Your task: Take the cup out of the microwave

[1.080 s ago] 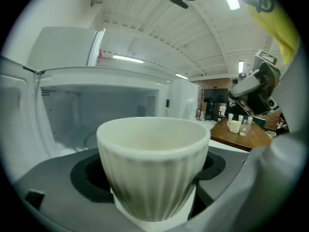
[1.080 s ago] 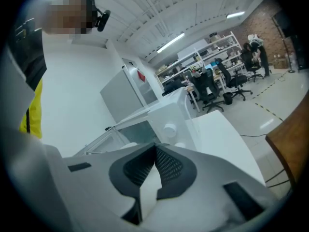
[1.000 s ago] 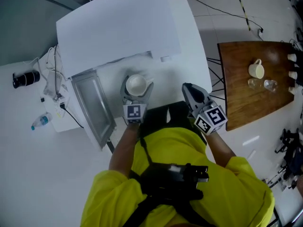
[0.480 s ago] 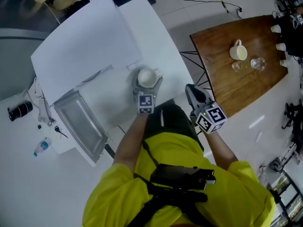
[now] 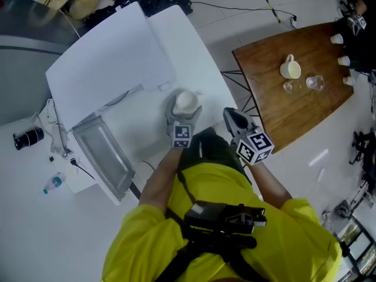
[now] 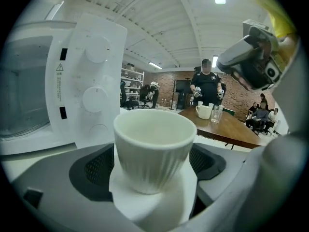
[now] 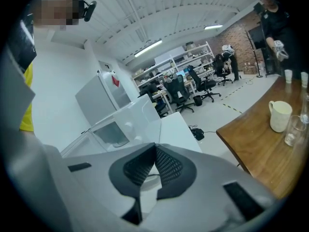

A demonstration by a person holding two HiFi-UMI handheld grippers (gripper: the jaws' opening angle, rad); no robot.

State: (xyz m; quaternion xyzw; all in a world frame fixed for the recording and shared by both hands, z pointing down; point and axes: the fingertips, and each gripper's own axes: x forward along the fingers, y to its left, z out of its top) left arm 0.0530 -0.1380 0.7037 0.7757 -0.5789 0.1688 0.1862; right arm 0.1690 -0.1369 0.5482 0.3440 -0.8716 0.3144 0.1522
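Cup clear of the microwave, held in our left claw.

Our left claw (image 5: 185, 110) is clamped on the white ribbed cup (image 5: 187, 100), its pads pressing both sides. The cup stands upright near the front edge of the white worktop (image 5: 197, 46), in front of the microwave (image 5: 108, 63), whose door (image 5: 106, 154) hangs open. We cannot tell whether the cup's base touches the worktop. Our right claw (image 5: 231, 116) has its pads together on nothing and hovers past the worktop's front right corner. We judge the removal itself done, with only the set-down left. That calls for lowering the cup level onto bare worktop, then parting the left claw.
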